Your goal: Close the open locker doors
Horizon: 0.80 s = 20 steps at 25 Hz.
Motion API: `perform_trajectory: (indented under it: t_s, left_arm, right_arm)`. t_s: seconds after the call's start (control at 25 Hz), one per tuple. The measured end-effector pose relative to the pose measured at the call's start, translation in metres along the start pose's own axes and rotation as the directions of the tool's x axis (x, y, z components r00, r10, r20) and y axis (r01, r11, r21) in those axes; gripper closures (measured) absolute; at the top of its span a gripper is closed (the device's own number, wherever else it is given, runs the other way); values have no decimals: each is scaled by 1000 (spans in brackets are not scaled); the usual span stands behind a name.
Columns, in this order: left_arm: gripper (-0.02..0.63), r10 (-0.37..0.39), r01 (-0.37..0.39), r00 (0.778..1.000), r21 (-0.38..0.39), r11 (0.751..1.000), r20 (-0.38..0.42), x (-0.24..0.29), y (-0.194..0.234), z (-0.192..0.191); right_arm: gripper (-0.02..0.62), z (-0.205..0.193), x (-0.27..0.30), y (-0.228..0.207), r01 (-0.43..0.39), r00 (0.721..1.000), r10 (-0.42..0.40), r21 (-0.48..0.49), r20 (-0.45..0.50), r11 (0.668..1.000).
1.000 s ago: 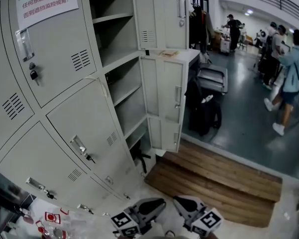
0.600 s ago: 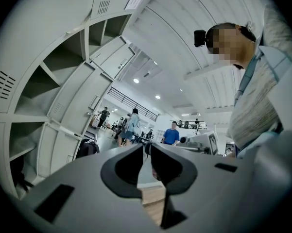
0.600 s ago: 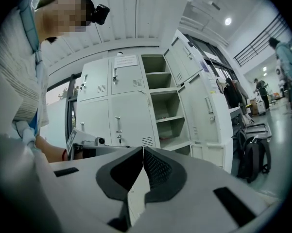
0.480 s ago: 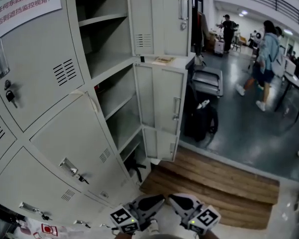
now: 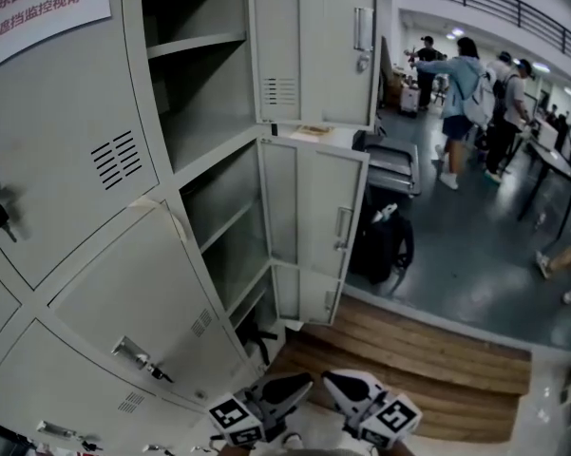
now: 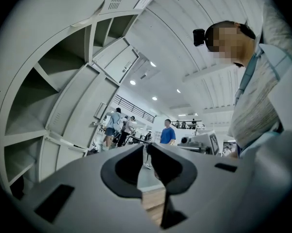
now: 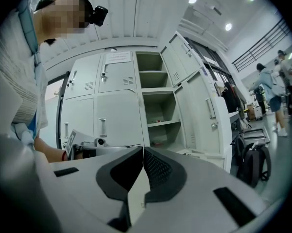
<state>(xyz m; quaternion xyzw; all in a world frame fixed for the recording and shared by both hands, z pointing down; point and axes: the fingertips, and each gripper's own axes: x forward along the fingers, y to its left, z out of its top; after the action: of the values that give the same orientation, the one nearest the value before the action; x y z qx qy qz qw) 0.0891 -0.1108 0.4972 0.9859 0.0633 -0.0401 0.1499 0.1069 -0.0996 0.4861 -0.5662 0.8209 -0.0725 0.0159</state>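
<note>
Both claws clenched, empty: left claw (image 5: 287,394), right claw (image 5: 347,389). We find lower grey steel locker door (image 5: 314,221) swung open straight ahead and above; upper grey steel locker door (image 5: 318,46) higher still. Both doors' long axes upright. Handled free edges fall on right claw's side, so we judge it nearer.

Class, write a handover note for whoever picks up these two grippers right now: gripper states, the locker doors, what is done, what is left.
Left gripper: jaws all but together, empty. Right gripper: shut, empty. Both are held low, short of the lockers.
Upper open door and lower open door stand swung out at the right-hand column. The closed doors to the left need nothing.
Done: neither open door is shut yet.
Left: push both shut.
</note>
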Motion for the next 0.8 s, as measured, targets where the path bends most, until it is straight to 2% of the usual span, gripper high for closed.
perform_trajectory:
  t_s: [0.4,0.56,0.8]
  left_arm:
    - [560,18,-18,1000,8,1000,3,5,21,4]
    - [560,52,-52,999,30,998,6,16,30,11]
    - [560,109,-110,994,22,994,20,39,33,18]
  right_arm:
    - [592,1,16,-17,-27,1000,27,-9,-15,1000]
    - [592,7,18,-31,-66,998,66,-11,-22,998]
    - [592,14,17,-55,-143,989,142,-27,-46,989]
